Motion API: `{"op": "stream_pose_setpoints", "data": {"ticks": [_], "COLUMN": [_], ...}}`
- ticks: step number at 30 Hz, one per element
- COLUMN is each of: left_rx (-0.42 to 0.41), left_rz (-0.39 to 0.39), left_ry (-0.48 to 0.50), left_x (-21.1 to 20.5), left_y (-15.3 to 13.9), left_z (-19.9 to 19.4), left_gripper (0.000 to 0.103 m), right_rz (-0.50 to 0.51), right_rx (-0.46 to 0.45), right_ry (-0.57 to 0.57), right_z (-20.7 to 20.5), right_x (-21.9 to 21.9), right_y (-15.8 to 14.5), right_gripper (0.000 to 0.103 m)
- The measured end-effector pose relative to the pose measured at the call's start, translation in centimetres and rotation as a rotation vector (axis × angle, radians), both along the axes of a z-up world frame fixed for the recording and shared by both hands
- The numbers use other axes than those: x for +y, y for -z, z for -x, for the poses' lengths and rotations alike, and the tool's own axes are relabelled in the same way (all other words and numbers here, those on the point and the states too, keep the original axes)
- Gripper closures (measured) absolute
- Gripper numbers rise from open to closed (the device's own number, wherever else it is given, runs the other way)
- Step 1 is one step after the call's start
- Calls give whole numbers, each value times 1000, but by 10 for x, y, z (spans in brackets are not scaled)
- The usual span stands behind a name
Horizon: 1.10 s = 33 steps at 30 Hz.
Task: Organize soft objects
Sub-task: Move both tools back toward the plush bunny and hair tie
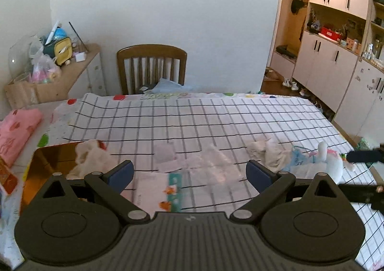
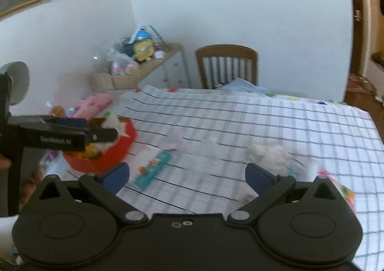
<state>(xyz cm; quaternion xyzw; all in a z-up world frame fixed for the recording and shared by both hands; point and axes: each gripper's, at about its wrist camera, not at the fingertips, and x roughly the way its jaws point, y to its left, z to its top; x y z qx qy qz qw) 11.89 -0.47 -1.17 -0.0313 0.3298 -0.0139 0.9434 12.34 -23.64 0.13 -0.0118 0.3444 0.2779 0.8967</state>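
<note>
My left gripper (image 1: pixel 189 175) is open above the checked tablecloth, and nothing lies between its blue pads. Just left of it a cream cloth (image 1: pixel 91 158) lies bunched in a red tray (image 1: pixel 48 163). At the right is a heap of soft things: a white cloth (image 1: pixel 268 153), a blue patterned cloth (image 1: pixel 297 160) and a white plush toy (image 1: pixel 328 163). My right gripper (image 2: pixel 187 177) is open too and empty, with the white cloth (image 2: pixel 271 153) just past its right finger. The left gripper (image 2: pixel 96 128) hangs over the red tray (image 2: pixel 115 151).
A flat tissue pack (image 1: pixel 158 191) lies on the cloth between the tray and the heap. A folded pink cloth (image 1: pixel 16 131) rests at the table's left end. A wooden chair (image 1: pixel 151 67) stands at the far edge, and cupboards (image 1: pixel 331 67) line the right wall.
</note>
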Motion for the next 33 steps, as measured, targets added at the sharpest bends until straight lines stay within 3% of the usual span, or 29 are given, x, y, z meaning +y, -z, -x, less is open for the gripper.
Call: {"op": "stream_pose_setpoints", "data": {"ticks": [4,12,18,21,29,33], "left_rx": [-6,60,75,72,126,136], "left_rz": [-17,-87,-50,-90,-92,-106], "left_ry": [40,156,248,294,350,367], "left_x": [-21,-69,-99,-120,-156,-167], "left_y": [6,41,61,66,86,97], "left_z": [-7,-22,-28,-32,-51,-59], "left_gripper": [2,2,2,2,2,3], "right_rz": [24,79,111,112,119,115], "right_rx": [10,84,124,149,188,203], "right_ry": [11,-4,15,28,43,39], "right_z": [7,22,22,17,4,1], "right_x": [-14,-23,-26,-26,-26,-25], "right_y": [13,58,92,104,126,132], "right_gripper": [0,1,8,10,28,43]}}
